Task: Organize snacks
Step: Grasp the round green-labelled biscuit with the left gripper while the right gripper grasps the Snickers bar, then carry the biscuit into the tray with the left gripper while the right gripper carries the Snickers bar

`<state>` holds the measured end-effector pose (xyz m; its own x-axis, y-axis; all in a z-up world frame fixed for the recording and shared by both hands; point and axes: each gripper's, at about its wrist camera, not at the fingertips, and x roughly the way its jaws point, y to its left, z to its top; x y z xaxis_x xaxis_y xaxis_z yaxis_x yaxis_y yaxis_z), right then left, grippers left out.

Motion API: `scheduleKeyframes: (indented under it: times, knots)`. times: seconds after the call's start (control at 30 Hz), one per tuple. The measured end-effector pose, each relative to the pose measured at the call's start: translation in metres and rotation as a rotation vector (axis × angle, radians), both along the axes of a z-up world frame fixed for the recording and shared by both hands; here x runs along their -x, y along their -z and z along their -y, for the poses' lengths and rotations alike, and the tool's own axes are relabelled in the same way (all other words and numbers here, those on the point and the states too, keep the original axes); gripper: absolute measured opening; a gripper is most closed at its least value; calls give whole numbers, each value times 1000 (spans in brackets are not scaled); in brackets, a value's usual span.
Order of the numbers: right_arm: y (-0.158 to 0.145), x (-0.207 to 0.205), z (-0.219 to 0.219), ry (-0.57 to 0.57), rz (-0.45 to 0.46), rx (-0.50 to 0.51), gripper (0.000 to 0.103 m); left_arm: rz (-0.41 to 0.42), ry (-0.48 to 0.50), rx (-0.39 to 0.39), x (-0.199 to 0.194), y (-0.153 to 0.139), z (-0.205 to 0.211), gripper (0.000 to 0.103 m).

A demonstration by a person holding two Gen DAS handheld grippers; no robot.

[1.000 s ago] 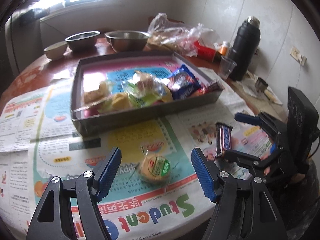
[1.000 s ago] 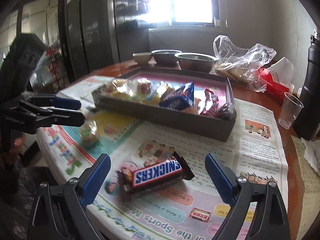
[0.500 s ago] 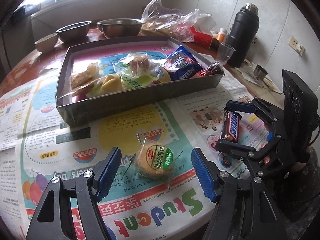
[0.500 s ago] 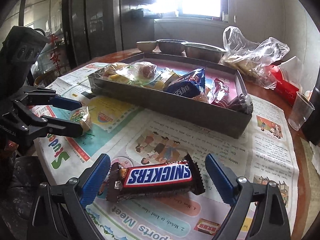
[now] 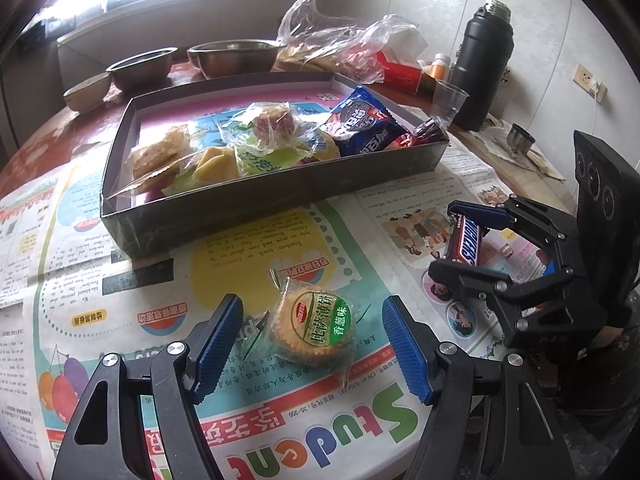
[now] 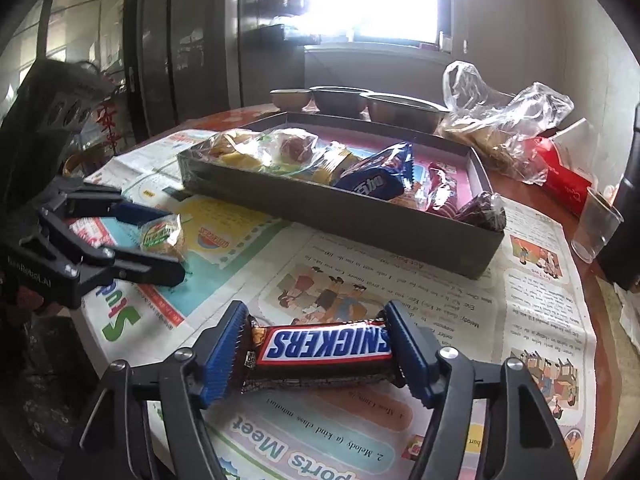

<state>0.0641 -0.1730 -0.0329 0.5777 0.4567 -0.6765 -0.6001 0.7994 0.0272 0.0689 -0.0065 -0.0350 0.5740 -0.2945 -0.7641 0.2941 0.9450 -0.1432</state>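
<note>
A round wrapped biscuit (image 5: 312,330) lies on the newspaper between the blue pads of my open left gripper (image 5: 312,346), which straddles it without touching. It also shows in the right wrist view (image 6: 162,236). My right gripper (image 6: 318,354) is shut on a Snickers bar (image 6: 324,346), its pads pressing both ends; the bar also shows in the left wrist view (image 5: 464,242). A grey tray (image 5: 280,204) behind holds several wrapped snacks, among them a blue packet (image 5: 362,124).
Metal bowls (image 5: 236,54), a clear plastic bag (image 5: 344,46), a plastic cup (image 5: 448,102) and a black thermos (image 5: 482,68) stand behind the tray. Newspaper (image 5: 280,420) covers the round table, whose edge lies close under both grippers.
My right gripper has closed from wide open onto the Snickers bar. My left gripper has moved forward around the biscuit, staying open.
</note>
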Motion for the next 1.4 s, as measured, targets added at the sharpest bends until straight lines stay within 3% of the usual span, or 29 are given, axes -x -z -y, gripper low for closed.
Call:
scheduleKeyframes:
  times: [0.03,0.1,0.2,0.57,0.8,1.4]
  knots:
    - [0,-1,1,7,-5,-8,66,6,-3,-9,0,0,1,58]
    - [-1,-3,2,23,-11,-22,66,18,-5,-25,1,0,3,47]
    - [0,-4,1,39,-8,-30,65,21,-4,-28,2,0,5,44]
    - [-7,-10,7,86,-22,-100,62,60,-32,30,4,-19,-3,43]
    - [-26,-16,16,117,-3,-162,62,110,-64,28,-3,-38,-10,43]
    - [-58,-68,13,196,33,-224,62,131,-141,56,-61,-49,-24,43]
